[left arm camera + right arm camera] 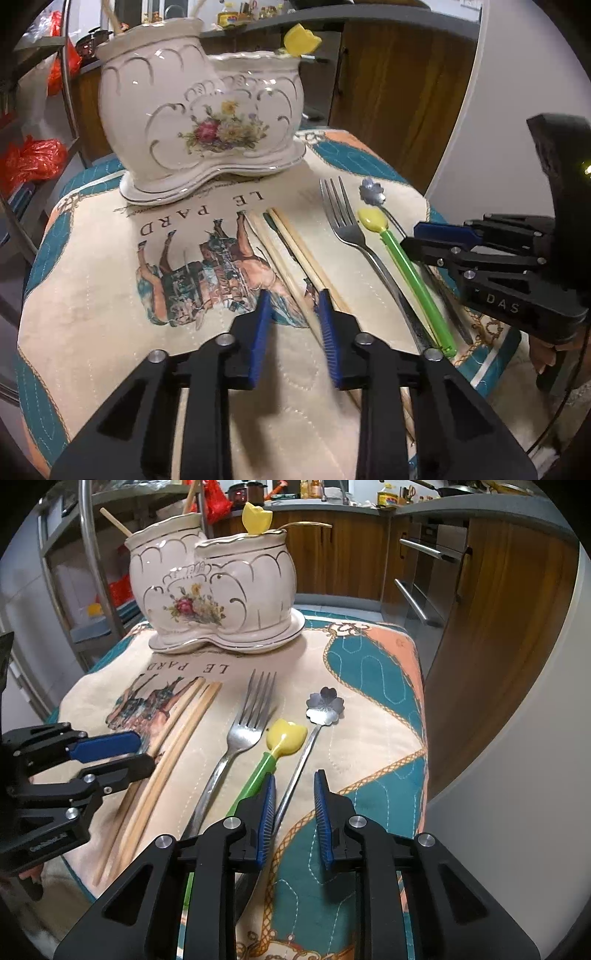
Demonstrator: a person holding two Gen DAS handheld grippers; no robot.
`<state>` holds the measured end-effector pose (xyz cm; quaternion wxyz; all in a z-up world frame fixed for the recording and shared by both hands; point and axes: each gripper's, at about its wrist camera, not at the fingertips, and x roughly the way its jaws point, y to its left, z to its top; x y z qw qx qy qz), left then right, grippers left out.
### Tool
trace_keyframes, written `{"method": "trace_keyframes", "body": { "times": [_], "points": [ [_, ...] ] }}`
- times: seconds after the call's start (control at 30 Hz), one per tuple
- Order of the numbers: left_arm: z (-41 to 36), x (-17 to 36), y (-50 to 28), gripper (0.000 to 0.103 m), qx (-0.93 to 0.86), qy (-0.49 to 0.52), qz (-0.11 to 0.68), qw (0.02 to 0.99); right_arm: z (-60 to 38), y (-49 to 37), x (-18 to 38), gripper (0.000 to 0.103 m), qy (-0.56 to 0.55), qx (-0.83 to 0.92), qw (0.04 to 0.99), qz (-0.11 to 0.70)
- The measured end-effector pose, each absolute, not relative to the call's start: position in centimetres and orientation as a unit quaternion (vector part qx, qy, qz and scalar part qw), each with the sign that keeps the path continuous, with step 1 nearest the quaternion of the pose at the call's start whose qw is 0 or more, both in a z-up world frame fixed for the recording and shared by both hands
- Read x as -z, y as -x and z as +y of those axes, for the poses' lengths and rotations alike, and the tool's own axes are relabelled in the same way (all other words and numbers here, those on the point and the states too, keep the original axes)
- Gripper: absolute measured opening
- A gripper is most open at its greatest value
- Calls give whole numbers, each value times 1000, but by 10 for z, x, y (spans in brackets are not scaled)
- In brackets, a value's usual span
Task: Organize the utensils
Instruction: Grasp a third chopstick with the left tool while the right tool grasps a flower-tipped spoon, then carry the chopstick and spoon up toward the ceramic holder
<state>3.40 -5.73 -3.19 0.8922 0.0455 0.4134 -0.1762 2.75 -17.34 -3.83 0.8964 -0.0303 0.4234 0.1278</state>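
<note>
A white floral two-pot ceramic holder [199,110] [214,590] stands at the far side of a printed cloth; a yellow tulip-topped utensil [301,40] and chopsticks stick out of it. On the cloth lie wooden chopsticks [291,251] [173,746], a steel fork [347,229] [240,738], a green spoon with yellow tulip bowl [402,266] [286,738] and a flower-head steel spoon [371,190] [325,705]. My left gripper [295,299] is open, with a chopstick between its fingers. My right gripper [293,779] is open astride the flower spoon's handle.
The cloth [369,657] covers a small table with edges close on all sides. Wooden kitchen cabinets [498,590] and a white rounded panel [517,775] stand to the right. A metal rack with red bags [33,162] stands to the left.
</note>
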Motion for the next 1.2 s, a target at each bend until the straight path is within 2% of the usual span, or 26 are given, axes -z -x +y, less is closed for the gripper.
{"method": "trace_keyframes", "body": {
  "times": [0.03,0.07,0.2,0.27,0.6,0.93,1.2],
  "points": [
    [-58,31,-36,15,175,-52,416,891,-174,-29,38,19,26,-131,896,424],
    [-59,31,-39,12,175,-54,418,890,-175,-30,38,14,23,-133,895,425],
    [-44,29,-44,11,188,-46,429,882,-182,-36,37,7,7,-147,888,437],
    [-37,28,-43,5,181,-64,430,882,-183,-36,35,4,21,-145,887,437],
    [-8,23,-46,5,188,-115,452,864,-184,-45,33,5,56,-152,871,465],
    [-11,27,-62,11,193,-78,455,866,-181,-61,34,7,46,-160,872,460],
    [-15,28,-61,6,193,-99,435,874,-181,-55,32,4,41,-161,883,439]
  ]
}}
